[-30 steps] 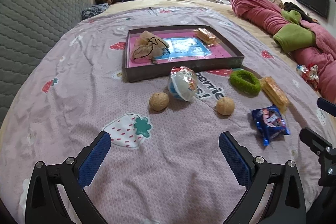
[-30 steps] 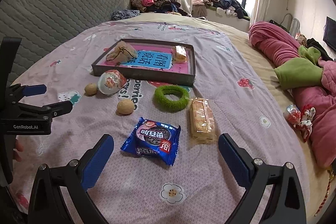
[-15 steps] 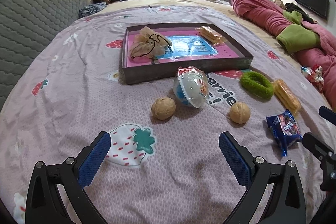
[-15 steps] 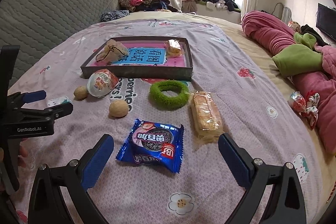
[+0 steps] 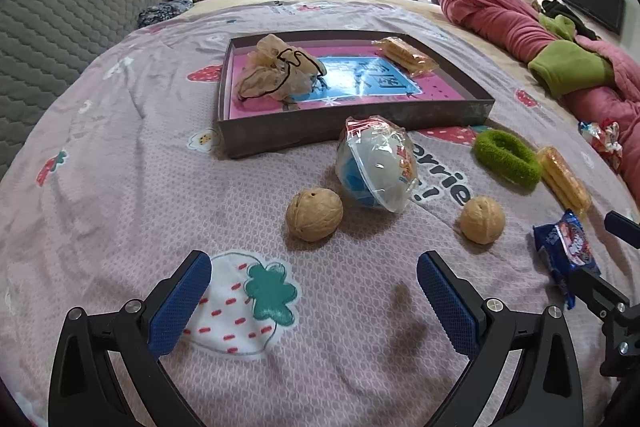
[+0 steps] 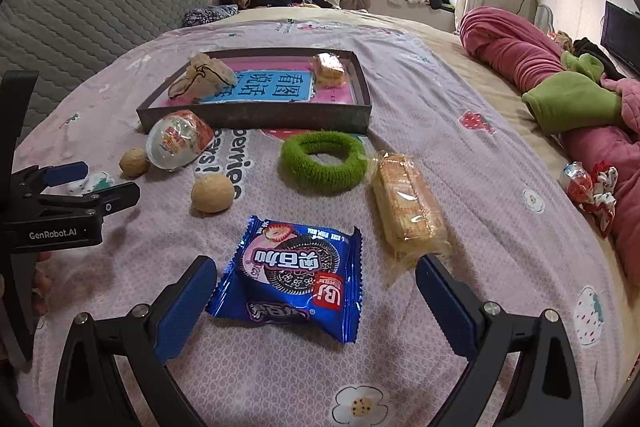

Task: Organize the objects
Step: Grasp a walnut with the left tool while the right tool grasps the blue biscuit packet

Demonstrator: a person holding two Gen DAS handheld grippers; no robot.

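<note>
We judge task early: shallow dark cardboard tray (image 6: 256, 117) far ahead holds beige drawstring pouch (image 6: 204, 77), wrapped biscuit pack (image 6: 328, 69). Left gripper (image 5: 314, 285) wide open, empty, round tan walnut (image 5: 314, 214) just ahead. Right gripper (image 6: 316, 291) spread, empty, straddling blue cookie packet (image 6: 294, 273). Six items left.

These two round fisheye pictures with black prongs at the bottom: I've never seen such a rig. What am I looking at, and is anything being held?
A person holds a two-finger gripper in each hand, and each carries a camera looking forward along its blue-padded fingers. One picture is from the left gripper, the other from the right gripper.

Both are open and hold nothing. On the bedspread lie two walnuts, one nearer the left gripper and one further right, a plastic-wrapped ball, a green hair tie, a wrapped biscuit pack and a blue cookie packet, which sits between the right gripper's fingers. The tray beyond already contains a small pouch and another biscuit pack.
</note>
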